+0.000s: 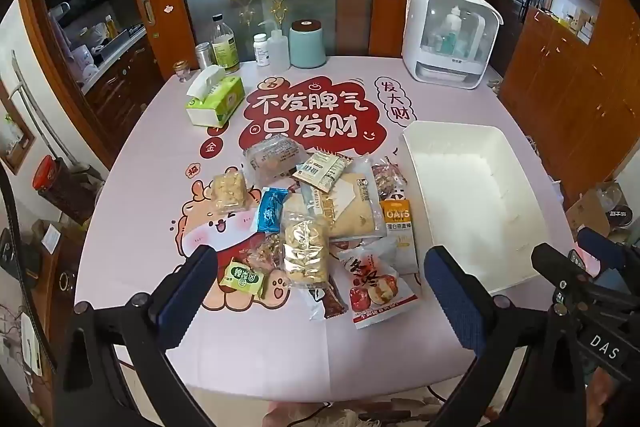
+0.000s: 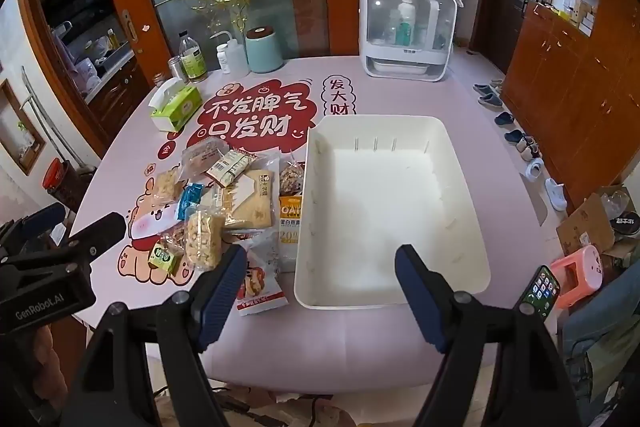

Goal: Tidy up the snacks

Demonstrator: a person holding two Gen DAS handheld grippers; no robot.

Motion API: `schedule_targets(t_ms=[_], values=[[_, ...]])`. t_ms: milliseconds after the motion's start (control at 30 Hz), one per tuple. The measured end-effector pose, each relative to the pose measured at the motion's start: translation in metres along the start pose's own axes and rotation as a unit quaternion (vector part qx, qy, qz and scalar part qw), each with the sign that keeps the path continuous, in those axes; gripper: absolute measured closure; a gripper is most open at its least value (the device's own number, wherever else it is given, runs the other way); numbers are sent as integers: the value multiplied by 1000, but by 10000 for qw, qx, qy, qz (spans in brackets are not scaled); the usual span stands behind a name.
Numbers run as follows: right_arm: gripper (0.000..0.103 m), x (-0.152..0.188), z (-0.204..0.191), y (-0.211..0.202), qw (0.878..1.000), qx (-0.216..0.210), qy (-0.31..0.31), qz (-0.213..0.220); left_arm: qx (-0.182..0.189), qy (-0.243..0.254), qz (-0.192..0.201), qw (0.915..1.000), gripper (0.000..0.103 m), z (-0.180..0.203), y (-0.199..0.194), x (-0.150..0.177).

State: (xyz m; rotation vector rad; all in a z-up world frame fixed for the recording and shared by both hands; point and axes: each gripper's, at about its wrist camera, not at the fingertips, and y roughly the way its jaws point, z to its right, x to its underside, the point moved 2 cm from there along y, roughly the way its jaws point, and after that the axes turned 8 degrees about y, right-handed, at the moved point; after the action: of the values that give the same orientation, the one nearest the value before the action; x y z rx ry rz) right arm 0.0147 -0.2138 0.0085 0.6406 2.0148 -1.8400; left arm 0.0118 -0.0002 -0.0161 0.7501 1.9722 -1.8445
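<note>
Both the left gripper [image 1: 320, 291] and right gripper [image 2: 320, 291] hover wide apart, holding nothing. The snacks [image 1: 320, 219] lie piled on the desk [image 1: 280, 347], just left of the white bin [image 2: 460, 131].

Near edge of the table [image 1: 280, 355] bare, open to approach; snack pile [image 1: 320, 219] fills the middle, its right side just beside the white bin [image 2: 312, 211]; bin interior unobstructed; tissue box [image 1: 214, 101] and bottles [image 1: 224, 45] line the far edge.
</note>
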Motion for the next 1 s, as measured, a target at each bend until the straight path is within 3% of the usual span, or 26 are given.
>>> schedule_targets(t_ms=[1000], values=[[26,0,-6,3,9999,-116,-108,-13,26,-236,-62,9997,1,-7,4,8]])
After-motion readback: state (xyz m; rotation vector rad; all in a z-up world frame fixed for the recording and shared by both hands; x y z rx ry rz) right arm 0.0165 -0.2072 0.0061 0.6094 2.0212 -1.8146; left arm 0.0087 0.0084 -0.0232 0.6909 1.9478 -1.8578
